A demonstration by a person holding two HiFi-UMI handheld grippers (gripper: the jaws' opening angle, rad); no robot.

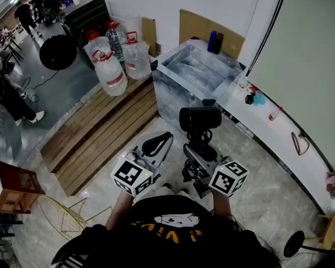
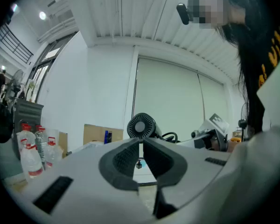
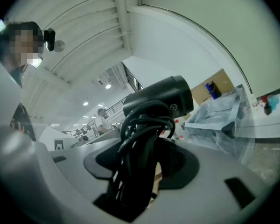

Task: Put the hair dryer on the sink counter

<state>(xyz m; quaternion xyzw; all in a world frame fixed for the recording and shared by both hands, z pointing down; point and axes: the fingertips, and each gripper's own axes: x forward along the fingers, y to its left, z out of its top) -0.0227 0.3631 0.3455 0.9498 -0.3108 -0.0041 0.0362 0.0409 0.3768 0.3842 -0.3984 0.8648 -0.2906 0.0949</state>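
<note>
A black hair dryer [image 1: 200,118] stands upright in my right gripper [image 1: 198,149], its cord coiled round the handle. In the right gripper view the handle and cord [image 3: 140,148] fill the gap between the jaws, which are shut on them, and the barrel [image 3: 161,97] rises above. My left gripper [image 1: 156,144] hangs beside it to the left, shut with nothing in it; its tips [image 2: 141,142] meet. From there the dryer's round rear grille [image 2: 141,126] shows just beyond. The marbled sink counter [image 1: 173,85] stands ahead, past the dryer.
Three big water jugs [image 1: 109,66] stand left of the sink on a wooden deck [image 1: 100,133]. A blue bottle [image 1: 212,41] sits on the sink's far rim. A white ledge [image 1: 268,135] with small items runs along the right wall. A wooden stool [image 1: 11,191] is at the left.
</note>
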